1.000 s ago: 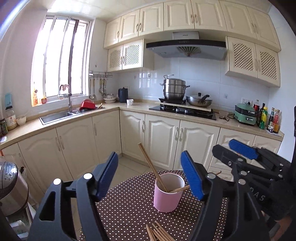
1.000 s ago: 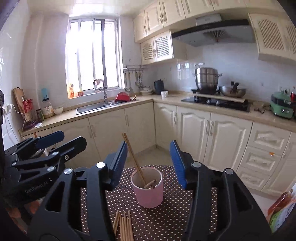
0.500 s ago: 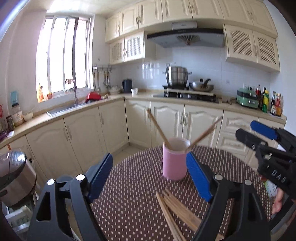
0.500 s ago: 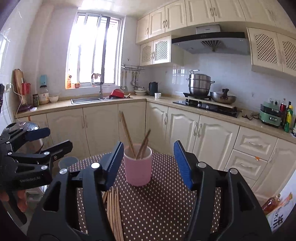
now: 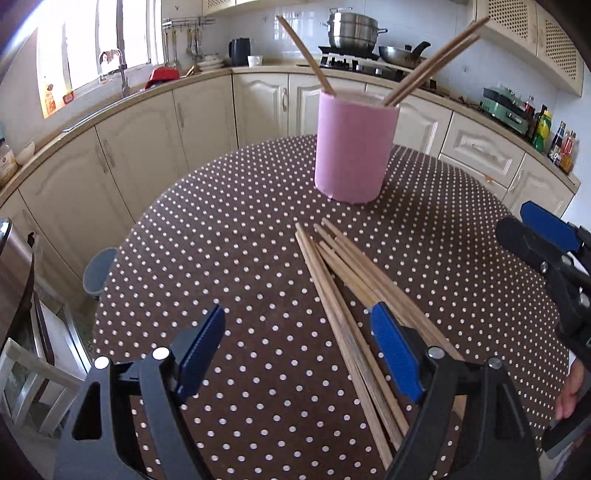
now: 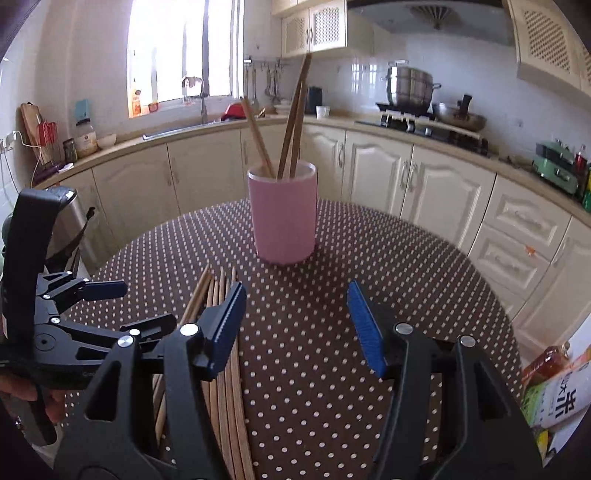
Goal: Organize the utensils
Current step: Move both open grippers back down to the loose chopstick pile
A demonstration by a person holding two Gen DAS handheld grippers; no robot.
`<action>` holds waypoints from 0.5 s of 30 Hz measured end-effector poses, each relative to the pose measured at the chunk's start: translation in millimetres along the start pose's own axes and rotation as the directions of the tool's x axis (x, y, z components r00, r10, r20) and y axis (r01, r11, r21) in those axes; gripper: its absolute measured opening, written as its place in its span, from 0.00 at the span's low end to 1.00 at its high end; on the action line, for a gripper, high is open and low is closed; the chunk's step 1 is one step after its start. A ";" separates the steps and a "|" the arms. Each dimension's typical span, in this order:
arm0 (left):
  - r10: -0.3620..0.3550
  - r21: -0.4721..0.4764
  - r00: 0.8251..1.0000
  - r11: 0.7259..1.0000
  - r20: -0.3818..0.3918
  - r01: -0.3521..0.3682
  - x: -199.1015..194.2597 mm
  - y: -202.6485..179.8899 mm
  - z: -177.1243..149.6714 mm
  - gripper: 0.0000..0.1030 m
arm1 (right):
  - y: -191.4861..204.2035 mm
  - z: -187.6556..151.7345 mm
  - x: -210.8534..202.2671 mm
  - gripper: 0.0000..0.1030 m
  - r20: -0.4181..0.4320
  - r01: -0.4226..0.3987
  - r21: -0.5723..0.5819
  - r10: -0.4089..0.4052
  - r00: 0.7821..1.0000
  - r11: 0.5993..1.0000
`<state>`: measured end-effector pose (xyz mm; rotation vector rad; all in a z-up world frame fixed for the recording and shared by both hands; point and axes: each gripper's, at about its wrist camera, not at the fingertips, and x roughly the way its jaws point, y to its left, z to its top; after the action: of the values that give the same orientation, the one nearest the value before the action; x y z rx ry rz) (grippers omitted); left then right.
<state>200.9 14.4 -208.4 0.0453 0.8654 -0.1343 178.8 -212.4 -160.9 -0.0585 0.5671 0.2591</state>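
Note:
A pink cup stands upright on the round dotted table and holds three wooden chopsticks. It also shows in the right wrist view. Several loose chopsticks lie flat in a bundle in front of the cup, also seen in the right wrist view. My left gripper is open and empty, low over the near end of the bundle. My right gripper is open and empty, just right of the bundle. Each gripper shows in the other's view.
Cream kitchen cabinets and a counter run behind the table with a sink, kettle, stove and pots. A steel appliance and a grey bin stand left of the table. Food packets lie at the right.
Both grippers have come down and back toward the table, so the cup now sits higher in view and the loose chopsticks lie between or beside the fingers. Both stay open.

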 end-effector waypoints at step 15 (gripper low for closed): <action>0.043 -0.059 0.997 0.997 -0.068 -0.047 19.9 22.6 -7.2 0.77 | -2.8 -14.9 26.9 0.57 -0.102 -0.049 0.037 0.052 0.993 0.998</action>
<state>211.2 35.4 -228.6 0.0124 0.9340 -0.0643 193.6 -210.9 -188.0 -0.0243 0.6764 0.2965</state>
